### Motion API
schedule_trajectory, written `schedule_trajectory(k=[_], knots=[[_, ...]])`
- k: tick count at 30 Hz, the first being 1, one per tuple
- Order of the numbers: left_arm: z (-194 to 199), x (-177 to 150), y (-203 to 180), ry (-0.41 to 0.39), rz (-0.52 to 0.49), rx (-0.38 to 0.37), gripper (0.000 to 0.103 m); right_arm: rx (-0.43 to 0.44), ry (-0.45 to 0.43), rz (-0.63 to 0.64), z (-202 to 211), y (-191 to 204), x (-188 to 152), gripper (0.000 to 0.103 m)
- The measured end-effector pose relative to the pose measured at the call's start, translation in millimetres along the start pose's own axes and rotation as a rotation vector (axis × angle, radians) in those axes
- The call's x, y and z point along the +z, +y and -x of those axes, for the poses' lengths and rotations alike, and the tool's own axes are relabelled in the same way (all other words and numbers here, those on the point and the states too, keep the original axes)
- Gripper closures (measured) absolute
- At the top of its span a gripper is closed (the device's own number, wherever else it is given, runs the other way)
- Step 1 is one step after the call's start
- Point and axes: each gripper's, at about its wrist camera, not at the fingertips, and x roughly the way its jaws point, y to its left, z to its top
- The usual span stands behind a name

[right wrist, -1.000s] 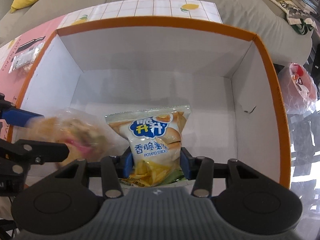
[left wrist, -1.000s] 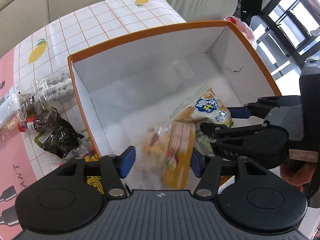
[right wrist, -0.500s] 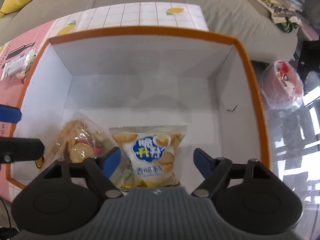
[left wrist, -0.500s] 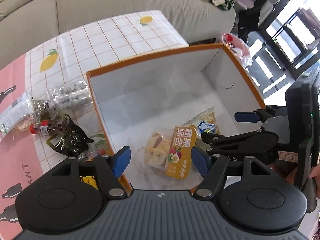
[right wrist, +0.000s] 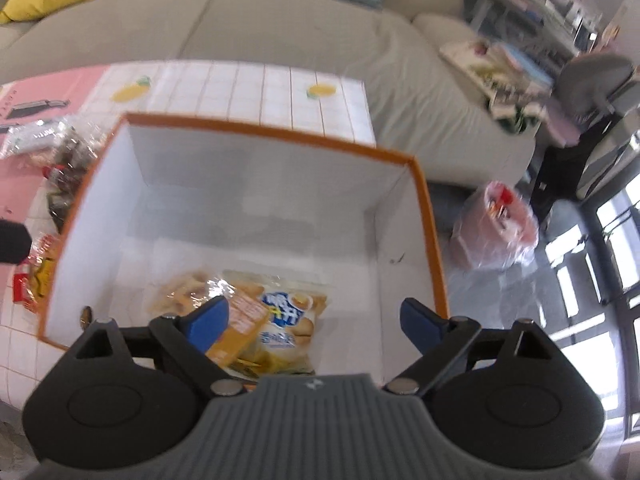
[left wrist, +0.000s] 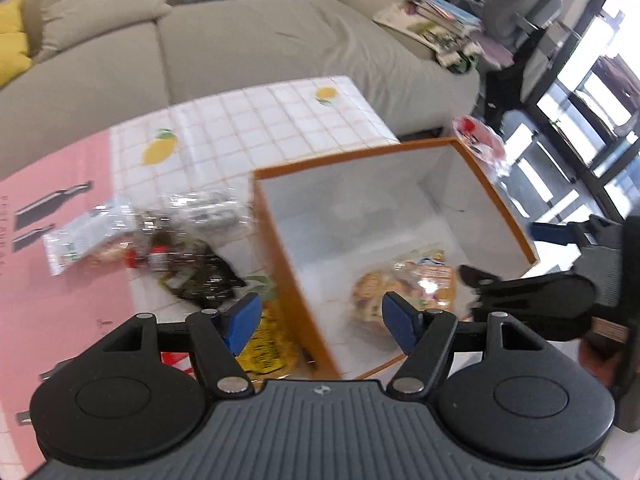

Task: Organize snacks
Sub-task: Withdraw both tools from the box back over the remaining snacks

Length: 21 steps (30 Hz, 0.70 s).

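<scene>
Snack bags in the box: we see two packets lying on the white floor of the orange-rimmed cardboard box [right wrist: 424, 216], at its near side: a potato-stick bag with a blue logo [right wrist: 286, 322] and a clear bag of fruit crisps with an orange label [right wrist: 224, 300] overlapping its left edge.
Snacks outside the box: we see a loose pile of wrapped snacks [left wrist: 160, 236] on the tablecloth just left of the box, blurred; a yellow packet [left wrist: 266, 346] lies against the box's left wall.
Left gripper [left wrist: 322, 322]: we hold it above the box's near left corner, blue pads spread wide, nothing between them.
Right gripper [right wrist: 314, 320]: we hold it over the near side of the box above the two bags, fingers wide apart and empty.
Table: white tiled cloth with lemon prints [right wrist: 260, 92], pink mat [left wrist: 52, 208] on its left part.
Surroundings: beige sofa [right wrist: 280, 32] behind the table; pink plastic bag [right wrist: 498, 228] on the floor to the right.
</scene>
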Motion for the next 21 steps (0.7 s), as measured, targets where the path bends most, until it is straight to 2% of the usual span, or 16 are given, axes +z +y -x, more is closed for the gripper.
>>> schedule_trajectory(k=[5, 10, 13, 21], knots=[[26, -17, 20, -0.071, 0.018, 0.048, 0.022, -0.015, -0.126, -0.034, 39, 16, -9, 0.012], [47, -39, 43, -0.136, 0.065, 0.082, 0.022, 0.063, -0.245, -0.128, 72, 40, -23, 0.012], [60, -55, 57, -0.181, 0.094, 0.071, 0.022, 0.097, -0.31, -0.186, 85, 60, -31, 0.012], [81, -98, 93, -0.299, 0.164, 0.115, 0.022, 0.171, -0.389, -0.289, 102, 113, -55, 0.012]])
